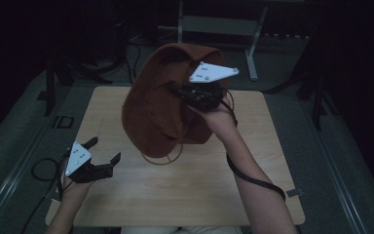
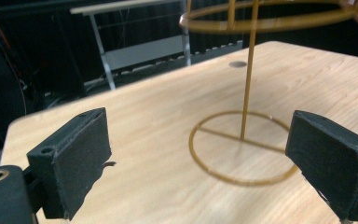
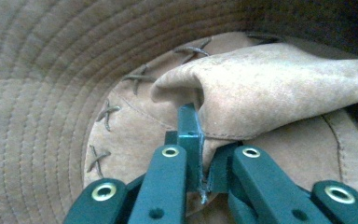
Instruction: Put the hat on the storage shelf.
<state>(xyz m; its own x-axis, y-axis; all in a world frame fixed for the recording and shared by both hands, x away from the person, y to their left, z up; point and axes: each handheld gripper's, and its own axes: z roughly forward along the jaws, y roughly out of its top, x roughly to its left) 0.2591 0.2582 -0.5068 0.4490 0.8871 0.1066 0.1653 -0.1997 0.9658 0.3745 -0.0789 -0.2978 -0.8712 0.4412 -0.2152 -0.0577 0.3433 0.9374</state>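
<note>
The brown suede hat hangs in the centre of the high view, lifted clear of the bench and tilted so its brim faces down and left. In the right gripper view the inside of the brim and crown is seen, with cross-stitching around the seam. Directly below the hat stands a thin wire hat stand: a ring base flat on the bench, one upright rod, and a top ring at the upper edge of the left gripper view.

The right hand-held gripper is pressed together on a fold of the hat, pinching the soft material between its jaws; the fold bunches up around the jaw tips. The left hand-held gripper sits at the lower left of the high view, low over the bench, jaws spread wide with nothing between them, pointing toward the stand's base.

Risks, as judged from this position:
- The grip takes only a narrow fold of limp suede; the hat's weight could pull it free.
- The hanging brim could catch the top ring and tip the light stand, since nothing steadies it.
- Lowering off-centre would leave the hat lopsided on the ring.

Right forearm rises from the lower right, wrist raised, cable trailing beneath. Left hand lies near the bench's lower left edge.
</note>
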